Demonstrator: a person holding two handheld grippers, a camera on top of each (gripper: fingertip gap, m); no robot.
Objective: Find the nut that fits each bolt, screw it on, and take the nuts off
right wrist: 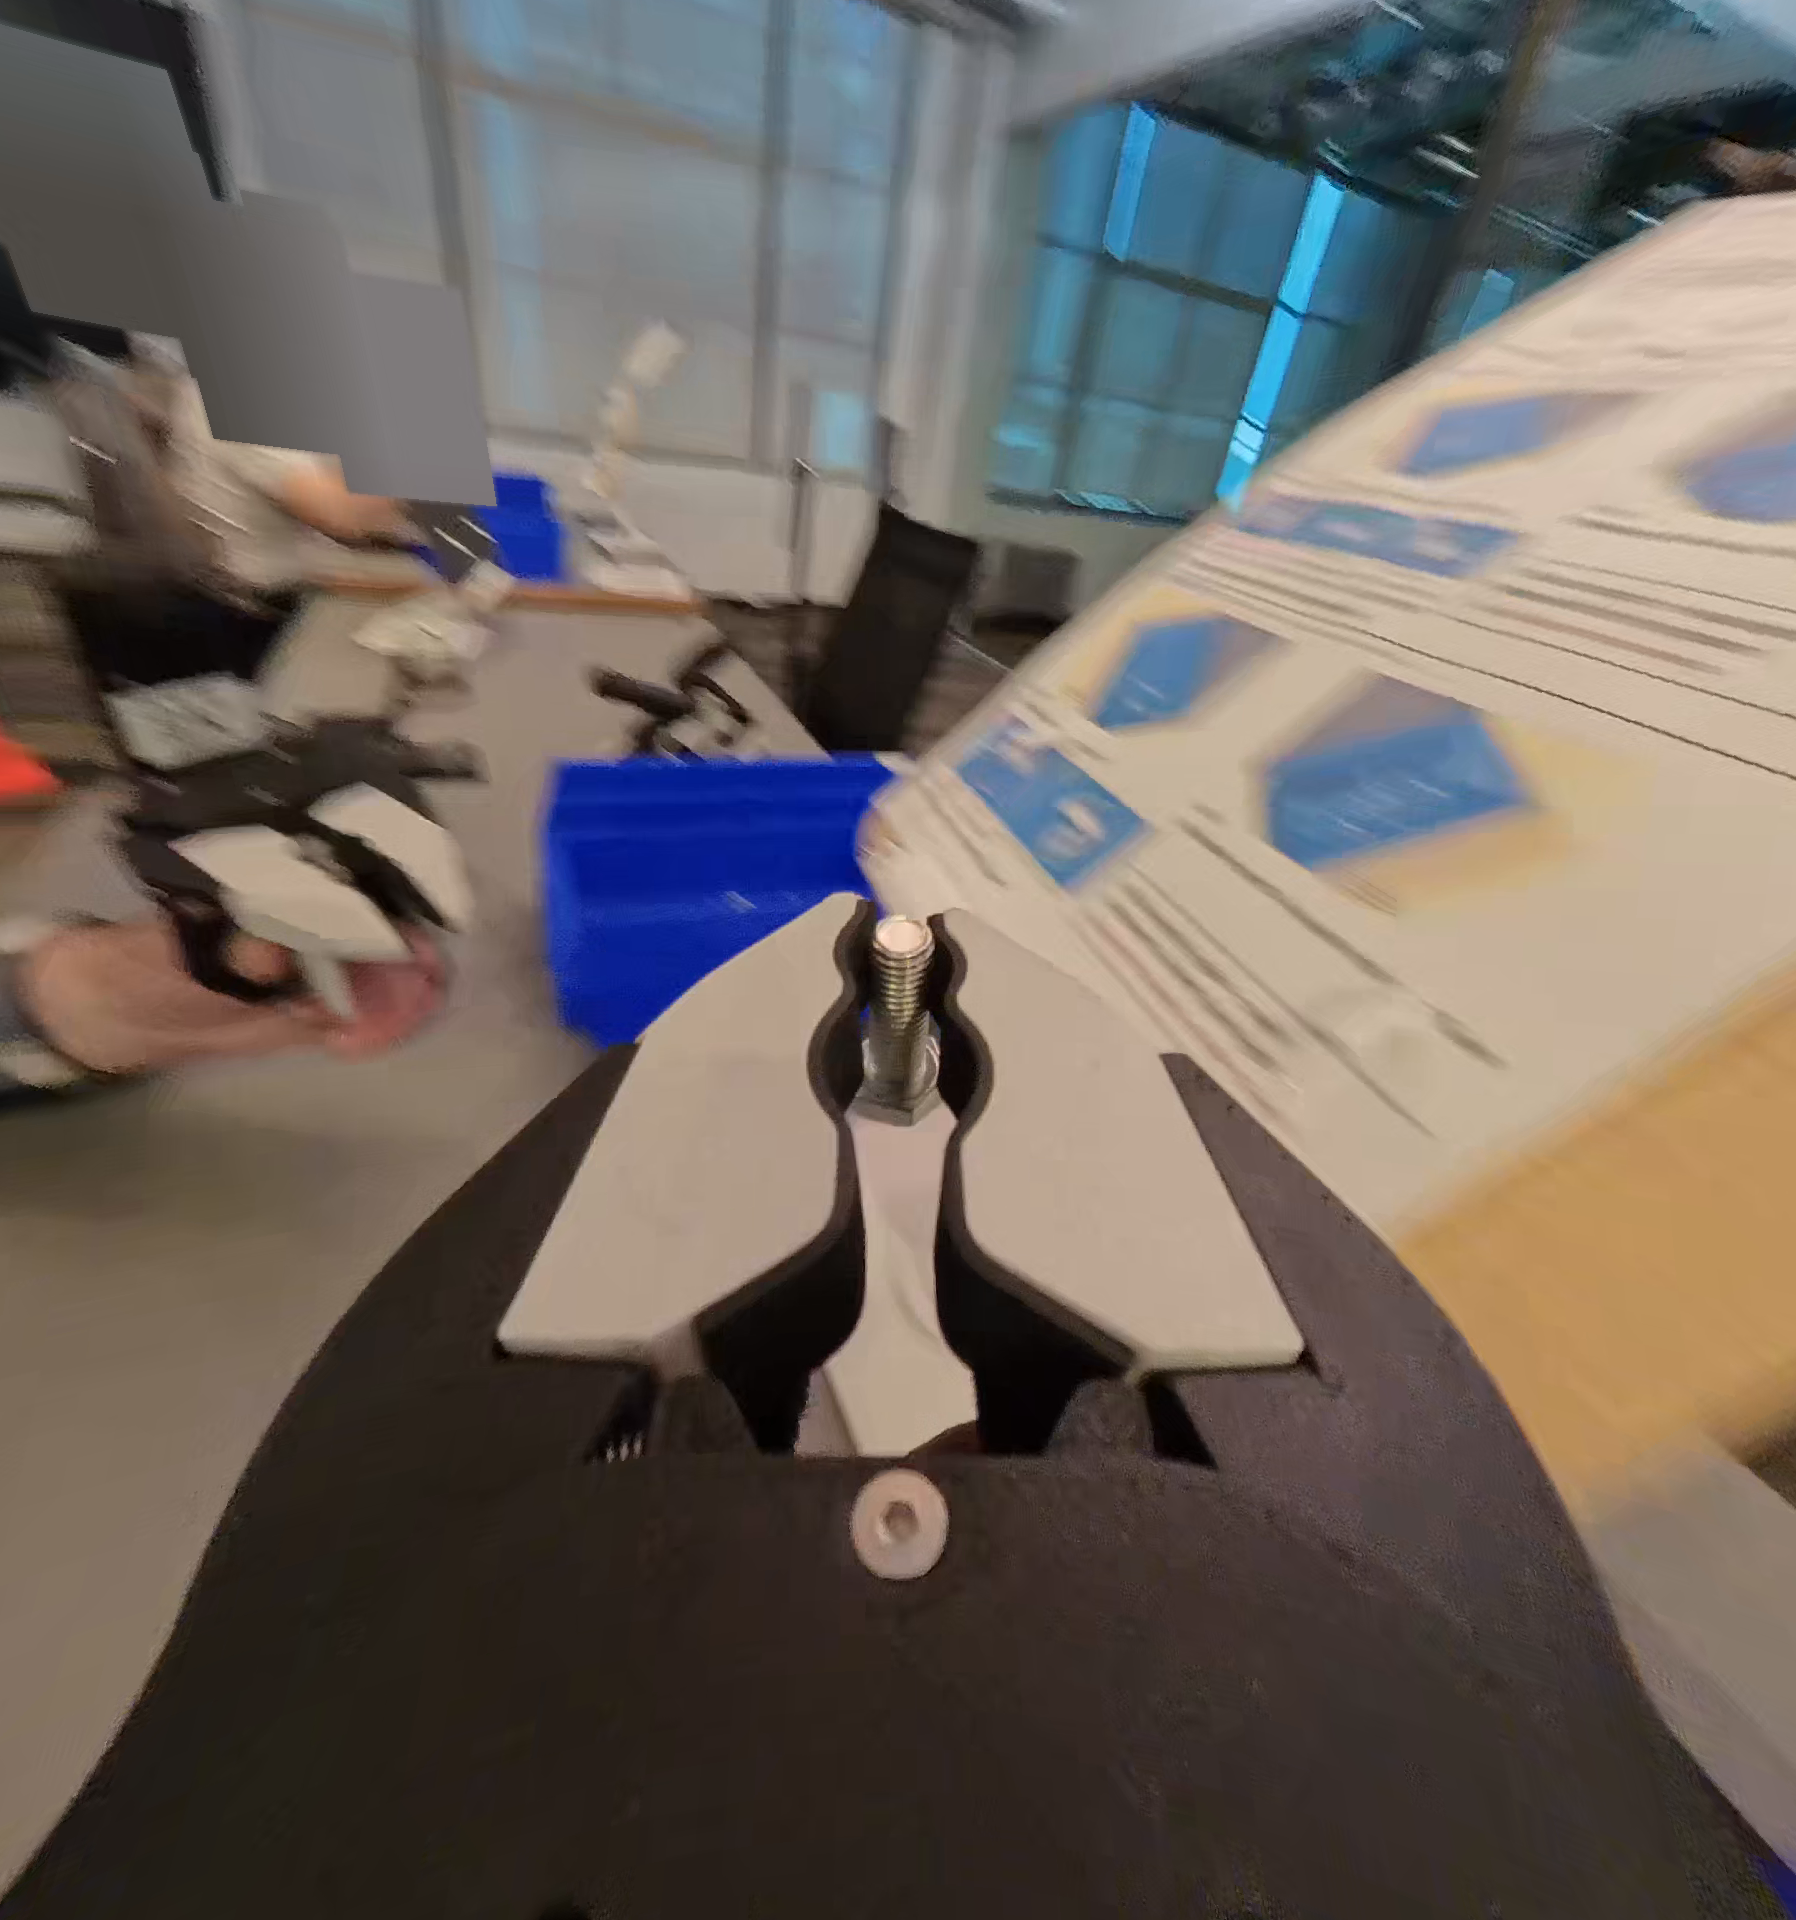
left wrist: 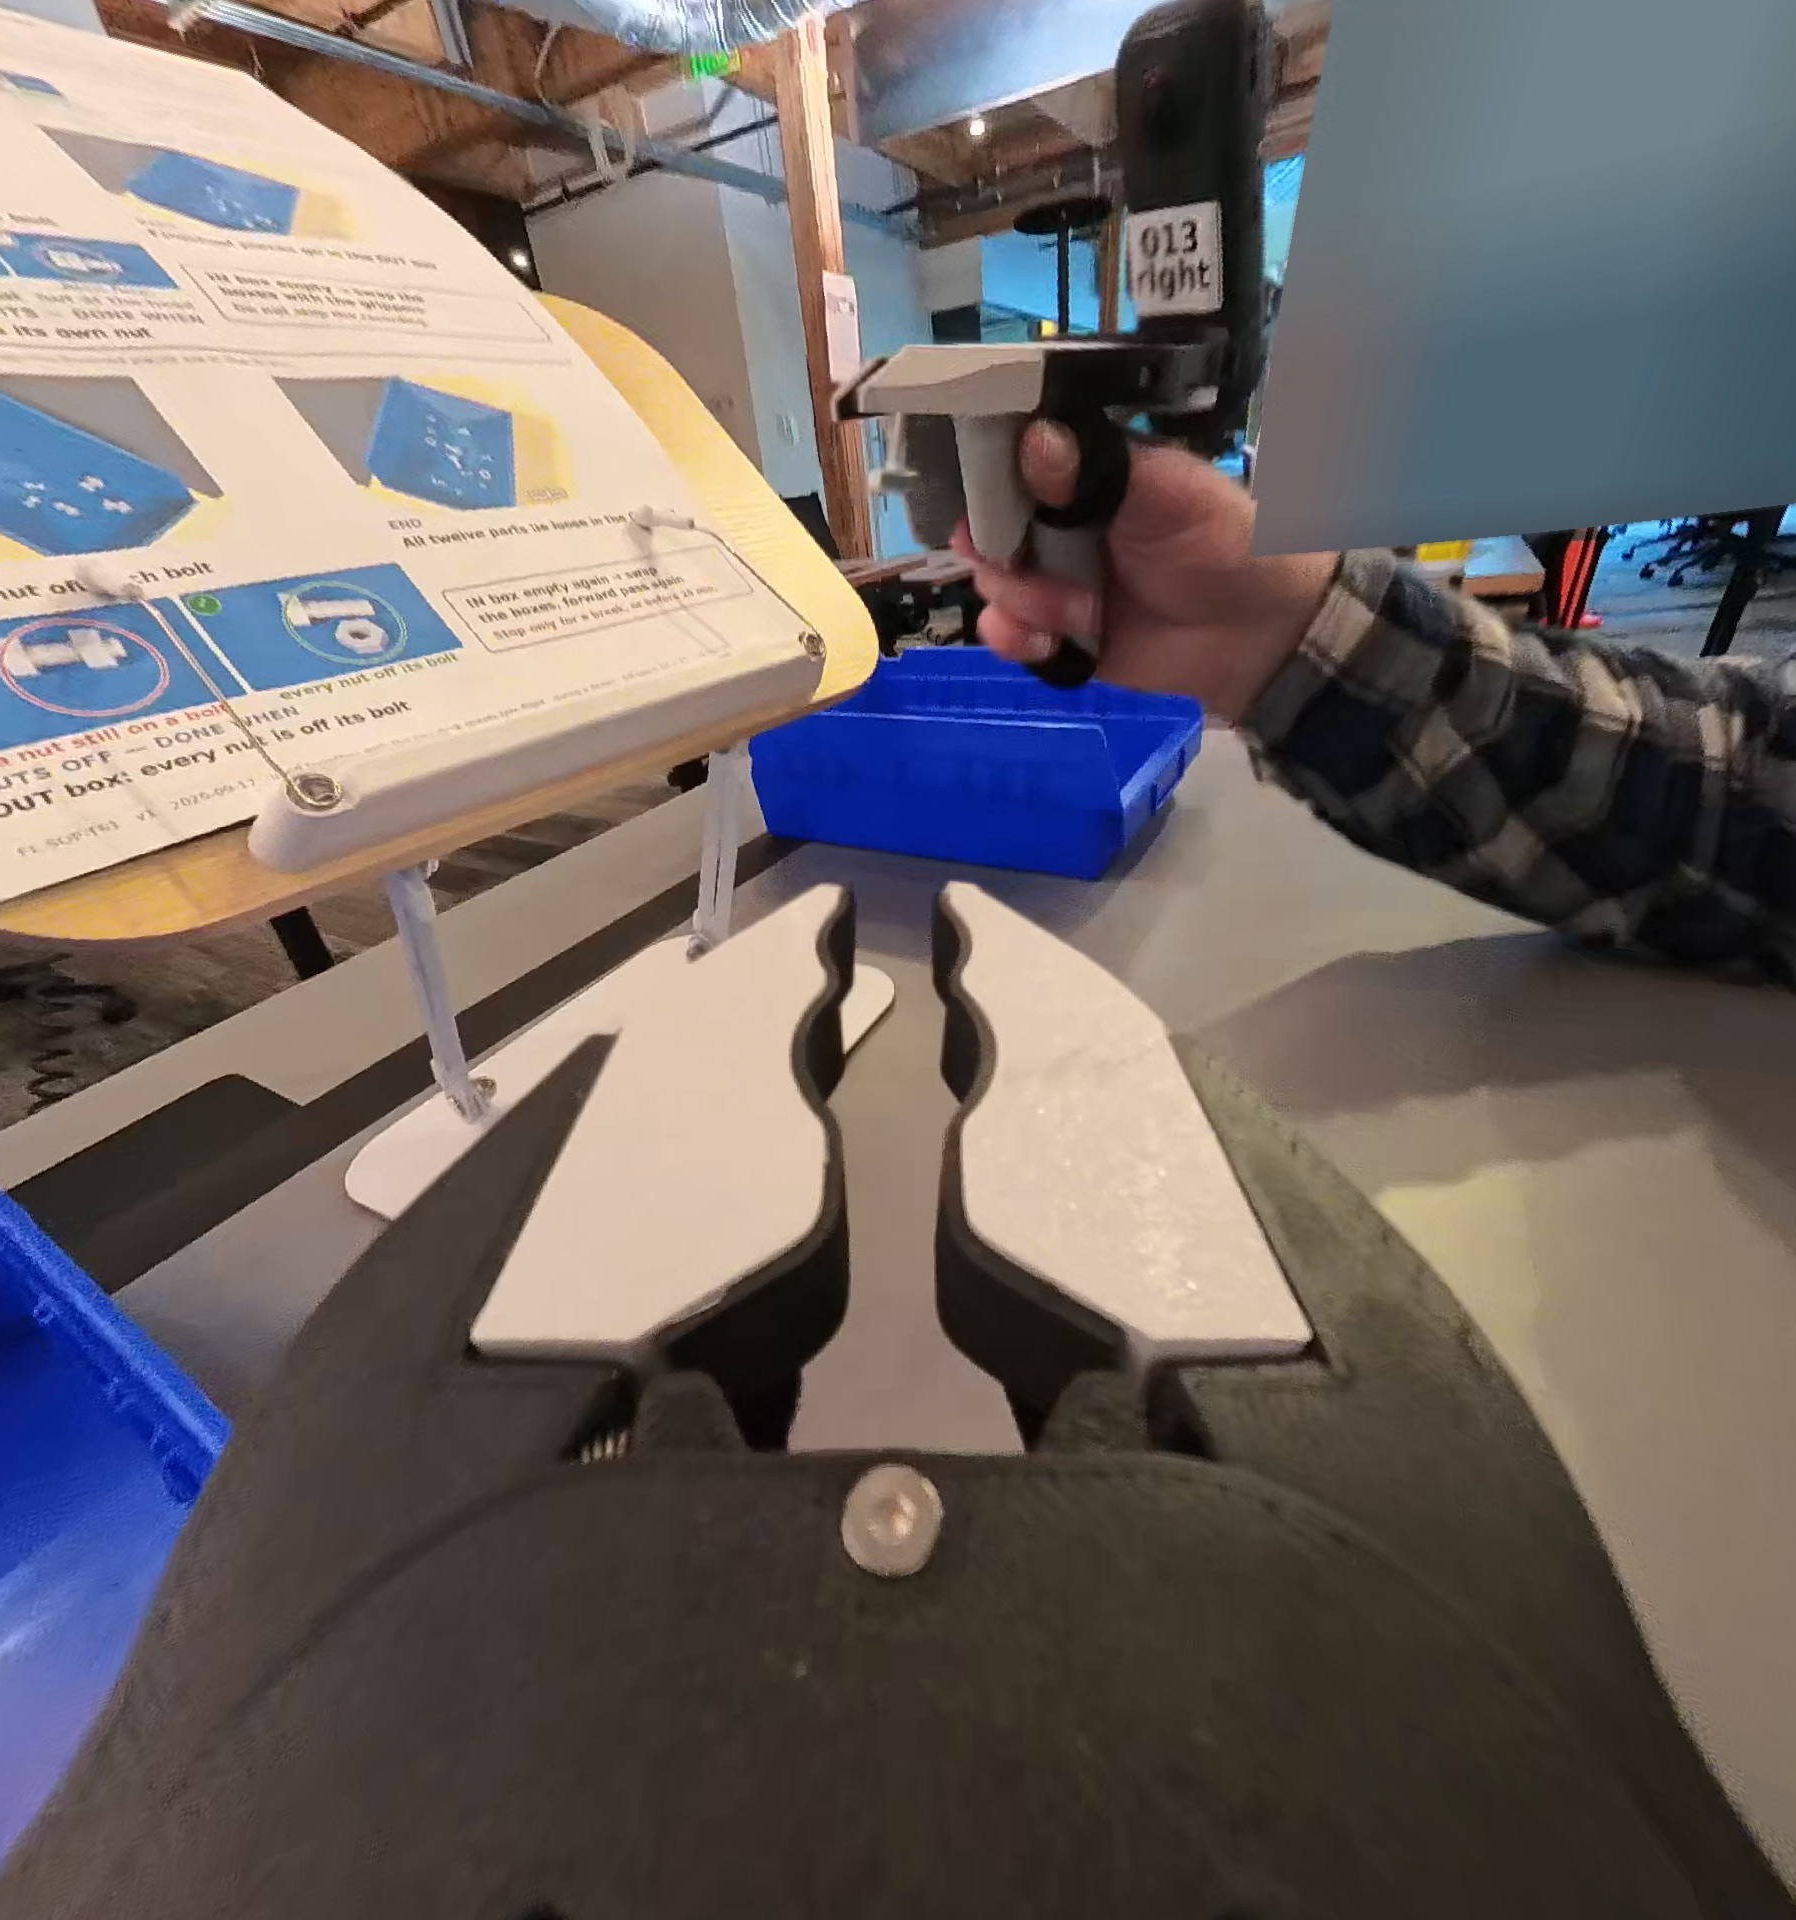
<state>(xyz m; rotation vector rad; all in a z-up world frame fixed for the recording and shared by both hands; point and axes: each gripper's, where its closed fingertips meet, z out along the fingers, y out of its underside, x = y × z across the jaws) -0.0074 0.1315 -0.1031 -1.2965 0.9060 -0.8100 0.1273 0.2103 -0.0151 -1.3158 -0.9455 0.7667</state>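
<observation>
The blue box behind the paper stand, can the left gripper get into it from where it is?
Probably yes. The left gripper holds nothing, and the grey table between it and the blue box looks bare. The box's top is open. The instruction stand sits off to the side, not across the path.

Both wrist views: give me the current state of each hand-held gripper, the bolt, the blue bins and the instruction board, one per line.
Left hand-held gripper: fingers slightly apart, nothing between them, above the table.
Right hand-held gripper: closed on the bolt, held in the air.
Bolt: gripped along its threads, tip pointing forward, no nut visible on the exposed threads.
Far blue bin: upright on the table, contents not visible.
Near blue bin: only partly in view.
Instruction board: tilted on its stand.
</observation>
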